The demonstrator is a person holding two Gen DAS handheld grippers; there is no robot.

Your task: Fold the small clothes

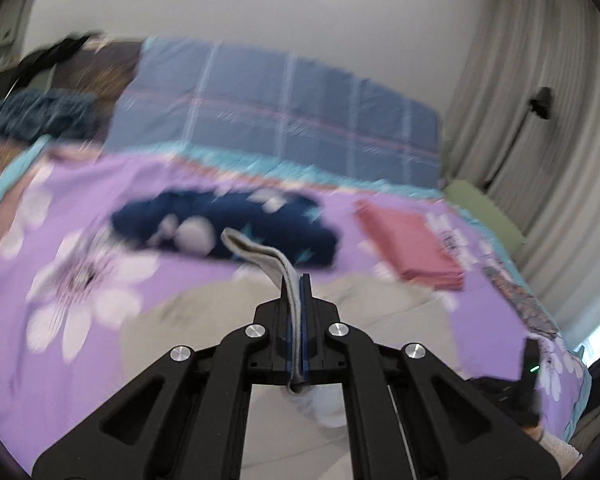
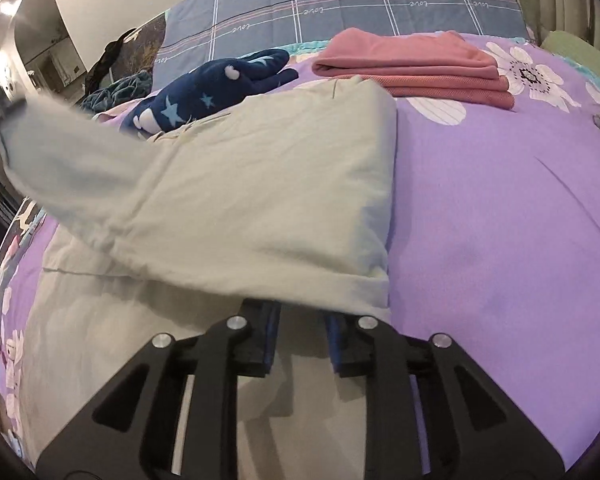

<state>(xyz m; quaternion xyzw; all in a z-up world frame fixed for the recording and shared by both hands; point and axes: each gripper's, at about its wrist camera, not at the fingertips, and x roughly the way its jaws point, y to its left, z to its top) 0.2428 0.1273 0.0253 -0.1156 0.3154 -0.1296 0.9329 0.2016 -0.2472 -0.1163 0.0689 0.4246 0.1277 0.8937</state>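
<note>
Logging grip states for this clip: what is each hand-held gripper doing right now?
Left hand-held gripper: shut on the beige garment.
Right hand-held gripper: open, its tips under the garment's edge.

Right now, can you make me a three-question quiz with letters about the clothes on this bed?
1. Where does the folded pink garment lie?
A. Beyond the beige garment
B. Under the beige garment
C. On the floor

2. What colour is the bedsheet?
A. Green
B. Purple with white flowers
C. Plain black

3. What is the left gripper doing?
A. Standing wide open
B. Pinching a fold of the beige garment
C. Holding the navy star-patterned cloth

Answers:
1 A: the pink one sits farther up the bed, near the blue checked bedding.
2 B: lilac fabric with white flowers shows all around.
3 B: pale cloth runs between its closed fingers.
</note>
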